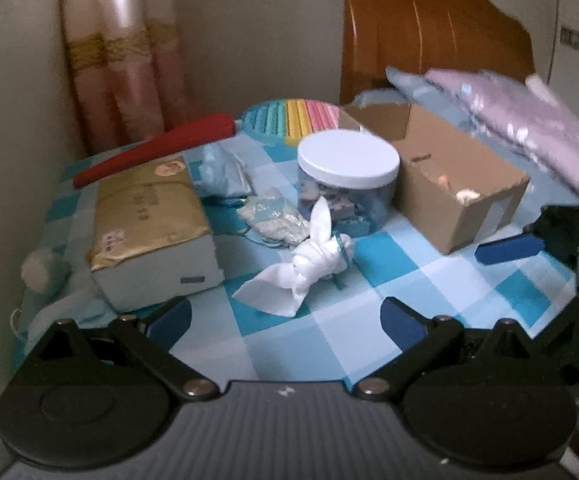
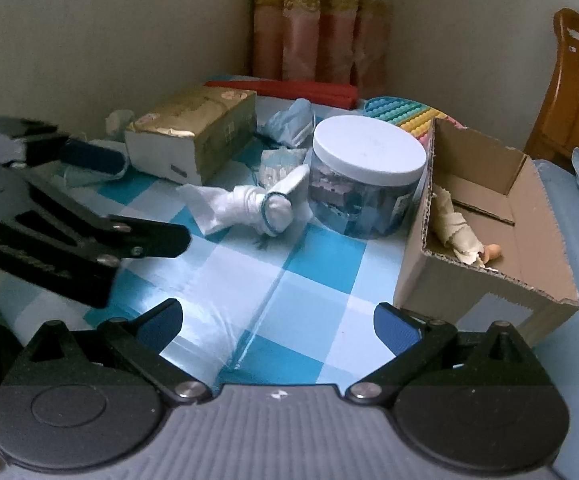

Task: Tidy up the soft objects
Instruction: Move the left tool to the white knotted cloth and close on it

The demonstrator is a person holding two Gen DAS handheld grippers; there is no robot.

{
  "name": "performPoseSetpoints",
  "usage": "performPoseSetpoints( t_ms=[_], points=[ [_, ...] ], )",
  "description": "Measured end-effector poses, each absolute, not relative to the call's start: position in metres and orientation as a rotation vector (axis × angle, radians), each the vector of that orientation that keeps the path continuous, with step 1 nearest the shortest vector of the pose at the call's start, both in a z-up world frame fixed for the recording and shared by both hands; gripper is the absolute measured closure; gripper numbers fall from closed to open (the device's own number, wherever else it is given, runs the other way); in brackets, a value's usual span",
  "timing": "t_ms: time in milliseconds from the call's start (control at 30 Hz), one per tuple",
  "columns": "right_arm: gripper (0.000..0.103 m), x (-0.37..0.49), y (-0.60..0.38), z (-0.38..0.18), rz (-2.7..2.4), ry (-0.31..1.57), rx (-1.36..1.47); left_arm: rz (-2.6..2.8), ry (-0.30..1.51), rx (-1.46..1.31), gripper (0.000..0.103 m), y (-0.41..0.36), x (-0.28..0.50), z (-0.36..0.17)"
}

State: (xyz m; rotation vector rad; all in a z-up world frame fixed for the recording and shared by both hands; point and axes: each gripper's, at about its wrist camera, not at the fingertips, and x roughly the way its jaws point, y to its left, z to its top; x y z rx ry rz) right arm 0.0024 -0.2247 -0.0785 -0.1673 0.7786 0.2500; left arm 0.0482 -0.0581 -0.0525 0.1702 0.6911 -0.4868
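A white cloth bunny (image 1: 309, 260) tied with a blue band lies on the blue checked tablecloth (image 1: 289, 352), in front of a clear jar with a white lid (image 1: 347, 180). It also shows in the right wrist view (image 2: 249, 206). My left gripper (image 1: 285, 322) is open and empty, a short way in front of the bunny. My right gripper (image 2: 277, 326) is open and empty over the cloth, nearer than the bunny. An open cardboard box (image 2: 485, 224) at the right holds a cream cloth toy (image 2: 459, 232). The right gripper's blue fingertip (image 1: 509, 249) shows in the left view.
A gold tissue pack (image 1: 149, 224) lies at the left, a red flat case (image 1: 157, 148) behind it. A rainbow bubble pad (image 1: 289, 118), crumpled blue masks (image 1: 221, 176) and a small packet (image 1: 273, 220) lie near the jar. Pillows (image 1: 529, 120) and a wooden headboard (image 1: 429, 28) stand at the right.
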Motion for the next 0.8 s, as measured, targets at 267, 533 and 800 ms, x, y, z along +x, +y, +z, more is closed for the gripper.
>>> performPoseSetpoints(
  t_ms=[267, 533, 800],
  points=[
    [0.000, 0.006, -0.234, -0.085, 0.260, 0.786, -0.149, -0.544, 0.702, 0.301, 0.013, -0.086, 0.064, -0.060],
    [0.000, 0.006, -0.238, -0.088, 0.277, 0.793, -0.129, -0.551, 0.708, 0.412, 0.034, -0.103, 0.080, -0.068],
    [0.000, 0.005, -0.239, -0.090, 0.282, 0.798, -0.119, -0.553, 0.727, 0.438, 0.063, -0.117, 0.090, -0.077]
  ],
)
